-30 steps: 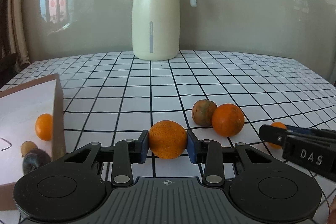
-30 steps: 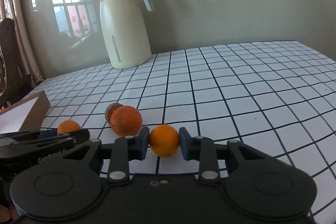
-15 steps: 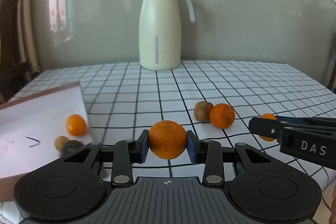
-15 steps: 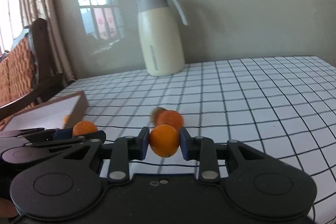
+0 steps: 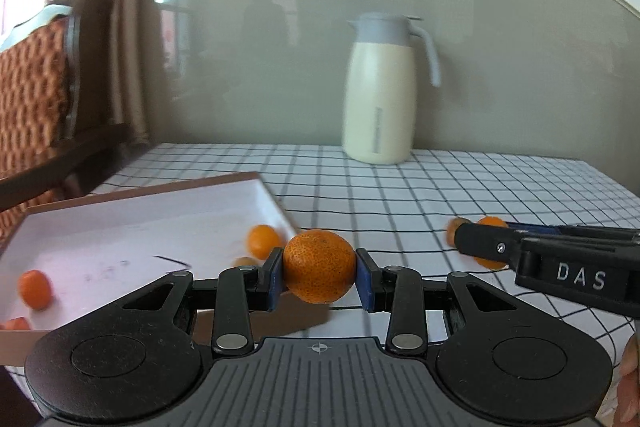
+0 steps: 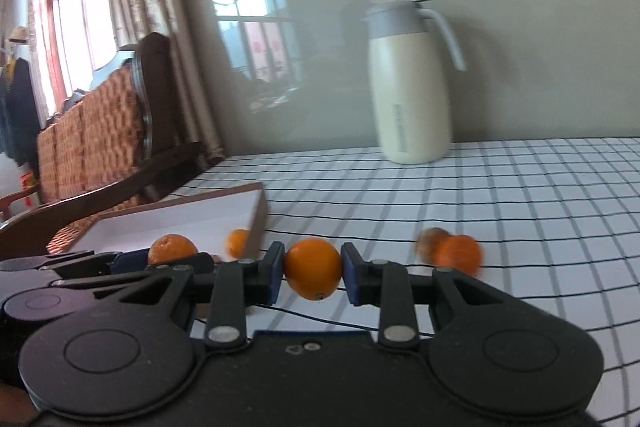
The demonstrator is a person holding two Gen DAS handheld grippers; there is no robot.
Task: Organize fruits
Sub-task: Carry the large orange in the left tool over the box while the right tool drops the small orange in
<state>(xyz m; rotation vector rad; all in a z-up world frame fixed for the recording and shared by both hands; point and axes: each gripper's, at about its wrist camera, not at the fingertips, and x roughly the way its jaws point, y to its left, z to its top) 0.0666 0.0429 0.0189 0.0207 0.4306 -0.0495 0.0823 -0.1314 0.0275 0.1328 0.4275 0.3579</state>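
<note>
My left gripper (image 5: pixel 319 273) is shut on a rough-skinned orange (image 5: pixel 319 265), held above the table just right of the white box (image 5: pixel 120 223). My right gripper (image 6: pixel 313 273) is shut on a smooth orange (image 6: pixel 313 268), held in the air right of the left gripper, whose orange (image 6: pixel 173 247) shows at the left of the right wrist view. The box holds small oranges (image 5: pixel 262 241) (image 5: pixel 35 288). An orange (image 6: pixel 458 254) and a brownish fruit (image 6: pixel 428 239) lie together on the table.
A cream thermos jug (image 5: pixel 380 91) stands at the back of the checked tablecloth (image 5: pixel 460 187). A wooden chair with a woven back (image 5: pixel 36 87) stands left of the table. The right gripper's body (image 5: pixel 560 267) crosses the left wrist view at right.
Both grippers have lifted with their oranges and swung left toward the white box. The box now fills more of both views; the loose fruits have slid to the right.
</note>
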